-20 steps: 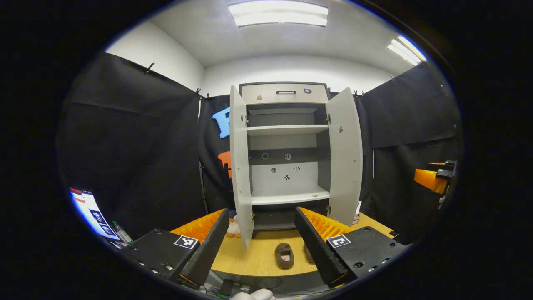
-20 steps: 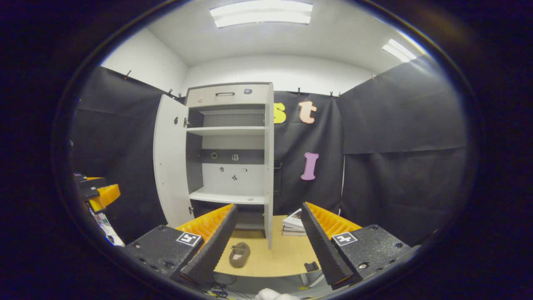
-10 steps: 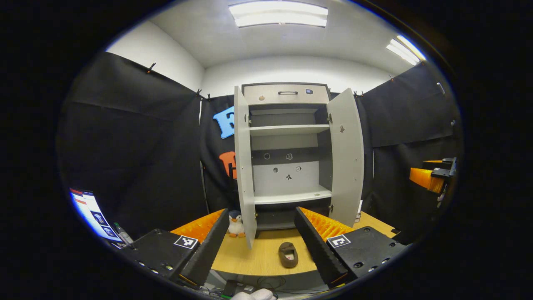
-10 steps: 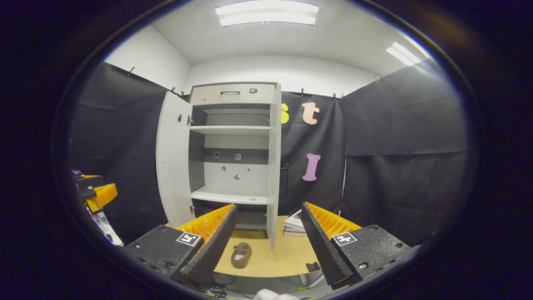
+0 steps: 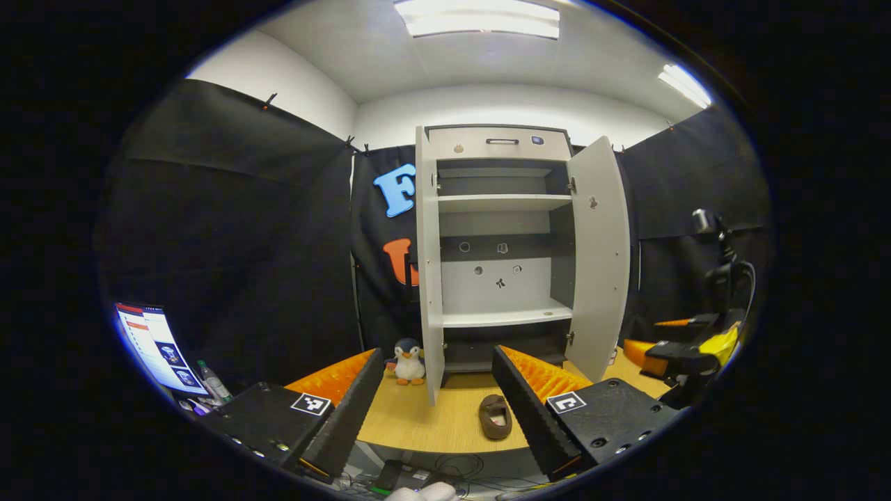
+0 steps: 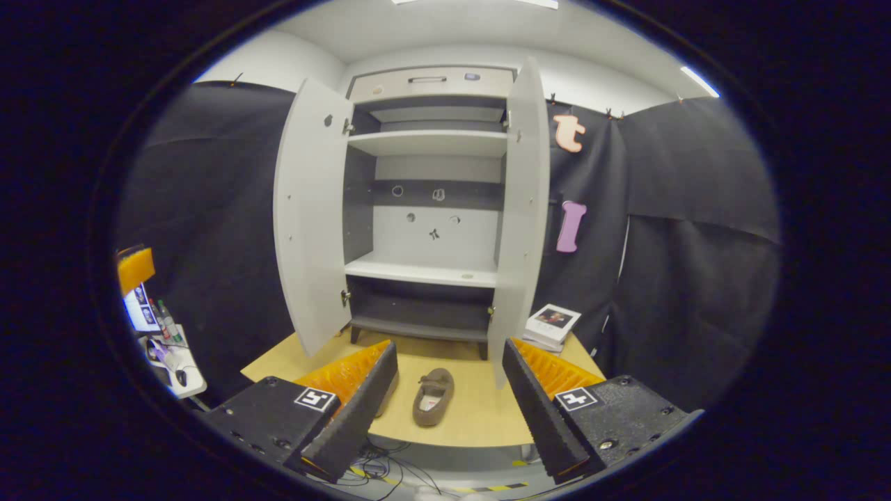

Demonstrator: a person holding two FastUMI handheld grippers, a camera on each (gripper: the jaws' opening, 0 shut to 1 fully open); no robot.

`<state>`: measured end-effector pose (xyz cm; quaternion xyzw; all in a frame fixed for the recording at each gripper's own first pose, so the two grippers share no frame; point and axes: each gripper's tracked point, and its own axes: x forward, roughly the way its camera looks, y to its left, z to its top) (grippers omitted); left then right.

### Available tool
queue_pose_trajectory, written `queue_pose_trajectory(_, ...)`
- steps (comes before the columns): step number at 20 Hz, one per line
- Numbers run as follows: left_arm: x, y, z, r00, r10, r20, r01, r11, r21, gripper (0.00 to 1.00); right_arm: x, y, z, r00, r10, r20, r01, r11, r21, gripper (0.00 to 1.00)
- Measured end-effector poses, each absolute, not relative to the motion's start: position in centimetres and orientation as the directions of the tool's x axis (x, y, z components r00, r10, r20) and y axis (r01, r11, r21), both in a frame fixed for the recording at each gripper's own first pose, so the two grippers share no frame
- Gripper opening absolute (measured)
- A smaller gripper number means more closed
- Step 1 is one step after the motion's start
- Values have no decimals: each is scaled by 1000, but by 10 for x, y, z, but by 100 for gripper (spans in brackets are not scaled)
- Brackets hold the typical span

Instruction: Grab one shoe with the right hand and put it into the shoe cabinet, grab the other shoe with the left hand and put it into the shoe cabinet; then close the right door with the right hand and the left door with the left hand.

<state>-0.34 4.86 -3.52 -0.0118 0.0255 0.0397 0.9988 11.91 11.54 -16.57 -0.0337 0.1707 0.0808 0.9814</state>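
Observation:
A white shoe cabinet (image 5: pixel 505 316) stands on a wooden table (image 5: pixel 418 424) with both doors swung wide. One brown shoe (image 5: pixel 495 416) lies in front of it, just left of my left gripper's right finger. My left gripper (image 5: pixel 437 358) hangs open and empty, back from the table edge. In the right gripper view the same shoe (image 6: pixel 433 396) lies between the fingers of my open right gripper (image 6: pixel 449 348). A second shoe (image 6: pixel 390 386) peeks out from behind its left finger. The cabinet's lower shelf (image 6: pixel 421 271) is bare. My right gripper (image 5: pixel 686 348) also appears low at the right of the left gripper view.
A penguin toy (image 5: pixel 407 362) stands by the left door (image 5: pixel 429 264). Stacked books (image 6: pixel 553 323) lie right of the right door (image 6: pixel 518 209). A monitor (image 5: pixel 150 344) and bottles sit on a side desk at the left. Cables hang under the table's front edge.
My right gripper has dropped and moved in towards the cabinet, which now looms larger, with the shoe between its fingers. The left gripper has drifted slightly left.

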Motion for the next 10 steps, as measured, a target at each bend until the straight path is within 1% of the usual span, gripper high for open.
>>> queue_pose_trajectory(1, 0, 53, -38, 994, 95, -62, -96, 995, -24, 100, 133, 124, -192, 907, 163, -389, -189, 982, -30, 99)
queue_pose_trajectory(3, 5, 62, -41, 988, 135, -76, -137, 990, -17, 100, 159, 139, -244, 859, 184, -477, -217, 976, -14, 99)
queue_pose_trajectory(4, 9, 66, -41, 985, 151, -81, -153, 988, -12, 96, 172, 145, -271, 835, 188, -517, -223, 975, -5, 99)
queue_pose_trajectory(5, 12, 68, -40, 983, 165, -82, -166, 986, -6, 100, 183, 152, -296, 810, 197, -553, -231, 973, 9, 98)
queue_pose_trajectory(6, 15, 71, -40, 980, 180, -84, -180, 984, 0, 96, 193, 157, -320, 786, 207, -583, -238, 971, 24, 97)
queue_pose_trajectory(8, 25, 74, -42, 973, 207, -97, -207, 978, 13, 96, 213, 165, -365, 733, 217, -645, -237, 970, 57, 96)
queue_pose_trajectory(9, 31, 74, -43, 971, 216, -102, -215, 976, 16, 96, 224, 168, -383, 715, 219, -664, -232, 970, 71, 92)
queue_pose_trajectory(10, 32, 75, -43, 969, 227, -101, -226, 974, 19, 96, 233, 169, -401, 696, 222, -683, -231, 970, 79, 95)
